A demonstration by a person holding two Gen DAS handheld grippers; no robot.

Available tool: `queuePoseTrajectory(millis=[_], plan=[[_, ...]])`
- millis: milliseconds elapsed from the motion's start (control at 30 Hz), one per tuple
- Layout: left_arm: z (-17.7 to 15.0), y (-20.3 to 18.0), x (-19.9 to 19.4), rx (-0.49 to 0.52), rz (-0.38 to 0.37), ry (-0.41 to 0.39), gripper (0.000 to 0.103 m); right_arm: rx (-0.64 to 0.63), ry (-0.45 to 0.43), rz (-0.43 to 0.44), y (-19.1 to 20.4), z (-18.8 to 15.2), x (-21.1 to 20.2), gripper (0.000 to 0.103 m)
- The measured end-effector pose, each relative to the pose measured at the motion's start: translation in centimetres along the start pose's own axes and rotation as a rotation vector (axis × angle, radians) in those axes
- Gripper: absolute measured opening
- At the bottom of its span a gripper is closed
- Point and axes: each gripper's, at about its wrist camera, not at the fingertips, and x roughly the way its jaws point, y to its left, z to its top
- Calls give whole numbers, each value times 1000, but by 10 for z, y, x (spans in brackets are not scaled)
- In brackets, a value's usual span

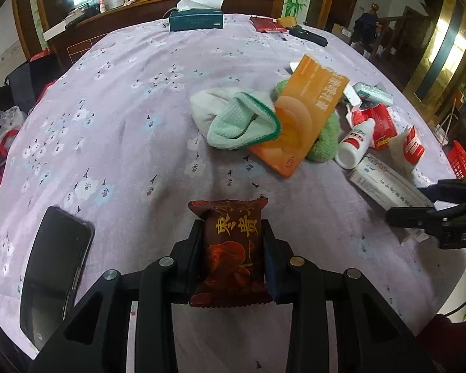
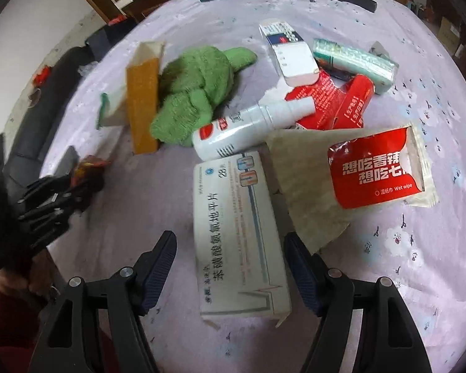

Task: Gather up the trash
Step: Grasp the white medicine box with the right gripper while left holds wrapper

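My left gripper (image 1: pixel 231 233) is shut on a dark red snack wrapper (image 1: pixel 231 251) with gold characters, held just above the lilac floral tablecloth (image 1: pixel 124 124). My right gripper (image 2: pixel 230 245) is open, its jaws on either side of a white medicine box (image 2: pixel 237 233) lying on the cloth. Beyond it lie a white spray bottle (image 2: pixel 245 127), a red wet-wipe packet (image 2: pixel 379 168) on a paper napkin, torn red packaging (image 2: pixel 329 99), a green-white box (image 2: pixel 354 59) and an orange carton (image 1: pixel 304 115). The right gripper shows at the right edge of the left wrist view (image 1: pixel 435 214).
A black phone (image 1: pixel 52 267) lies at the left table edge. Pale green cloths (image 1: pixel 242 121) and a fuzzy green cloth (image 2: pixel 195 90) lie mid-table. A teal tissue box (image 1: pixel 196 20) and a black remote (image 1: pixel 309 35) sit at the far side. A red basket (image 1: pixel 459 158) stands off the right edge.
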Motion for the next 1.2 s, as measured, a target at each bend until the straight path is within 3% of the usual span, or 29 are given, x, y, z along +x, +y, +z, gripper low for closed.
queuePoseTrajectory(millis=[33, 167, 467, 767, 1200], plan=[[0, -2, -3, 0, 6, -8, 33, -9, -1, -12, 2, -2, -1, 53], [0, -13, -17, 4, 48, -58, 32, 20, -16, 10, 8, -13, -12, 52], [15, -61, -53, 68, 132, -187, 32, 49, -185, 27, 17, -37, -72, 52], [26, -103, -68, 135, 135, -230, 32, 86, -297, 0, -3, -57, -121, 52], [35, -157, -75, 207, 103, -257, 32, 151, -373, -6, -36, -79, -163, 52]])
